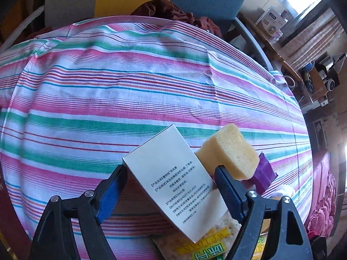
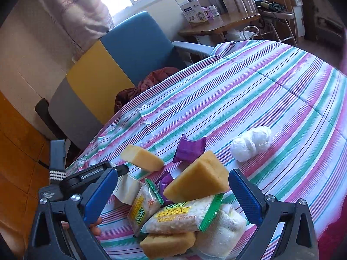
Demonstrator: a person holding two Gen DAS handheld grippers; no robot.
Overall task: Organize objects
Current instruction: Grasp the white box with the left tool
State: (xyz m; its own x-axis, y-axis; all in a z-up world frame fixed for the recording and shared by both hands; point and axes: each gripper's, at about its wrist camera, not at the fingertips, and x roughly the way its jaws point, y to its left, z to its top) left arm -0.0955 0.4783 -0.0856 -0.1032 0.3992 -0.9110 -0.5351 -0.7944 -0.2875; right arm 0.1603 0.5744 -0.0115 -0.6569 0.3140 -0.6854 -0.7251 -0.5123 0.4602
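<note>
My left gripper [image 1: 171, 186] stands released around the white carton [image 1: 173, 184] (set onto the pile, I judge); next, lift clear.

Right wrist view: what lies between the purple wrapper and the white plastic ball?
Nothing. In the right wrist view only bare striped cloth runs between the purple wrapper and the white plastic ball.
</note>
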